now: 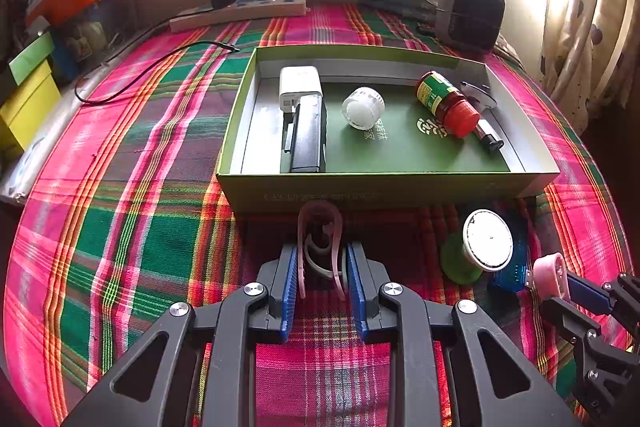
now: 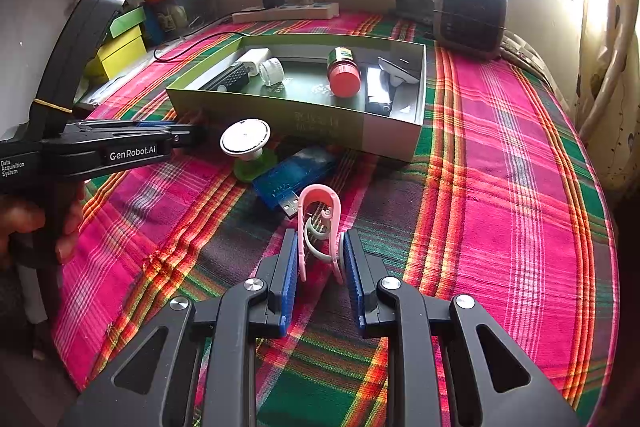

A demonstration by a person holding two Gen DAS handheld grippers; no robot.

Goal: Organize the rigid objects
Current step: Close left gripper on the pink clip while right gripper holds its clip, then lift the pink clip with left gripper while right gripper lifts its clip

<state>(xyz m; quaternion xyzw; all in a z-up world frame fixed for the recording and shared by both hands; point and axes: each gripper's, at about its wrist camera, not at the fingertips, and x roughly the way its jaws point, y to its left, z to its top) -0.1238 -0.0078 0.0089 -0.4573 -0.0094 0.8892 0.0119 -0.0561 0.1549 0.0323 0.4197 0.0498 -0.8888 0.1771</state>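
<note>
On the plaid cloth (image 1: pixel 132 155), just short of the green tray's (image 1: pixel 380 187) near wall: left gripper (image 1: pixel 322 267), jaws narrow, blue pads clamped on a pink clip (image 1: pixel 320 227). Right gripper (image 2: pixel 320 251) likewise narrow, pinching a second pink clip (image 2: pixel 318 205); both clips stand upright, loop end away from the camera. Between the two grippers, on the cloth: a white disc on a green base (image 2: pixel 246 141), touching a blue USB device (image 2: pixel 294 175). Inside the tray: a white charger (image 1: pixel 300 85) against a black case (image 1: pixel 306 135) at left, a white cap (image 1: pixel 363 107) mid-tray, a red-lidded bottle (image 1: pixel 448 103) lying on its side, a dark tool (image 1: pixel 486 115) by the right wall. A hand (image 2: pixel 24 227) grips the left tool's handle.
</note>
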